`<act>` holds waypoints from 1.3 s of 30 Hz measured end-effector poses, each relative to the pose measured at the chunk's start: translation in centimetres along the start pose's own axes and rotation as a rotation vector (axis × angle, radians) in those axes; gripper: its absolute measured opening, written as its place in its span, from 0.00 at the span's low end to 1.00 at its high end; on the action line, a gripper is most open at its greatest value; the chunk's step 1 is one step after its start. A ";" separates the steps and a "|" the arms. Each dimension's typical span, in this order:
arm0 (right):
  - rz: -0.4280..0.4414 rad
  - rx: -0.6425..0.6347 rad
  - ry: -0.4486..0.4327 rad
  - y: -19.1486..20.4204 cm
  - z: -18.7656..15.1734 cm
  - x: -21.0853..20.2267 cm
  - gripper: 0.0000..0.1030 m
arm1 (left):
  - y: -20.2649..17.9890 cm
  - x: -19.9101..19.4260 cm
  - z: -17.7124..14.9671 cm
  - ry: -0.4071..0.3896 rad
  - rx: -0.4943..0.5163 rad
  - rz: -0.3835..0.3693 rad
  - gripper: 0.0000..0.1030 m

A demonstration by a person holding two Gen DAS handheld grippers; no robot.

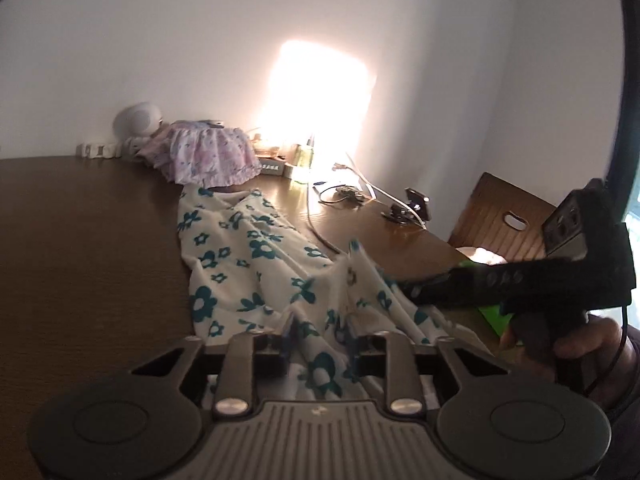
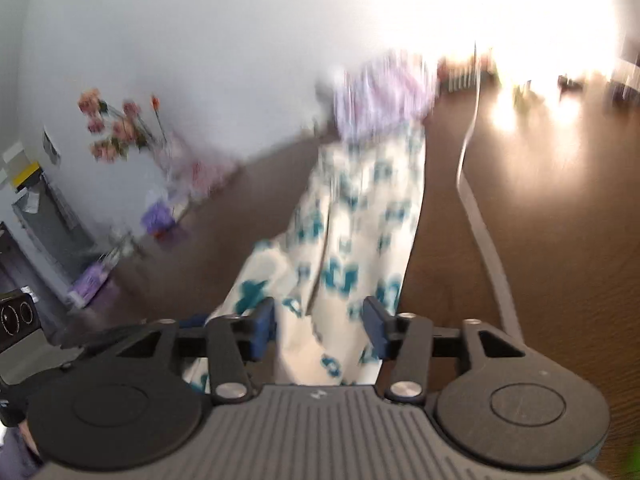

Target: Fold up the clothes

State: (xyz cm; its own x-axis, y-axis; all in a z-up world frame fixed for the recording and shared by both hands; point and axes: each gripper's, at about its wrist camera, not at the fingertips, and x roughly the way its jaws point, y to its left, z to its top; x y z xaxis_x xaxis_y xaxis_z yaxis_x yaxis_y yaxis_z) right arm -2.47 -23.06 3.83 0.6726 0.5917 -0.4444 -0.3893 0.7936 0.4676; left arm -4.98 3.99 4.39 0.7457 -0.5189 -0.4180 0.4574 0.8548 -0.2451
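Between the blue pads of my left gripper (image 1: 320, 344) lies the near end of the floral garment (image 1: 248, 256), cream cloth printed with teal flowers; the jaws stand part open and the pads do not press on the cloth, which passes loosely through the gap. My right gripper (image 2: 320, 328) shows the same condition in its own view: jaws apart, the cloth running between them, with clear space at each pad. In the left wrist view I see the right gripper from the side, held in a hand (image 1: 580, 344), its fingers reaching into a raised, bunched fold at the garment's near right edge; whether they touch that fold I cannot tell. The garment lies on the brown wooden table (image 1: 80, 240) with its long axis running away from both grippers toward the wall, the near end rumpled and lifted, the far end flat. At that far end it meets a pink ruffled garment (image 1: 208, 156) heaped near the wall. A white cable (image 2: 480, 232) trails along the table to the right of the floral cloth, apart from it. Strong glare (image 1: 320, 100) washes out the wall behind the small items at the table's back edge. The right wrist view is blurred throughout.
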 end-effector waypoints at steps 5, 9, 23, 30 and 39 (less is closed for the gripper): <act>0.021 -0.064 -0.194 1.4 -1.2 -8.0 0.55 | 0.2 -6.2 -0.7 -0.082 -0.005 -0.005 0.91; 0.122 -0.220 -0.202 3.2 -4.5 -11.1 0.54 | -0.5 -7.0 -1.8 -0.071 -0.056 -0.048 0.91; 0.117 -0.129 -0.053 2.7 -8.1 -5.6 0.45 | 0.5 -1.2 -1.9 0.044 -0.246 -0.036 0.22; 0.147 -0.031 -0.066 1.5 -7.9 -5.4 0.39 | 3.8 -1.2 -3.0 0.033 -0.540 -0.073 0.11; -0.012 -0.061 -0.047 2.7 -8.1 -4.0 0.47 | 2.9 -1.8 -4.3 0.036 -0.478 0.011 0.12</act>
State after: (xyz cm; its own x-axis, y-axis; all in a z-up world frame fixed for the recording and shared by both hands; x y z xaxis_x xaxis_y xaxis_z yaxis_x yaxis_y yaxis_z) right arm -11.29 -22.15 0.72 0.7058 0.5762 -0.4121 -0.4181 0.8085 0.4143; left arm -7.03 7.46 0.66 0.7282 -0.5165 -0.4504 0.1693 0.7724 -0.6121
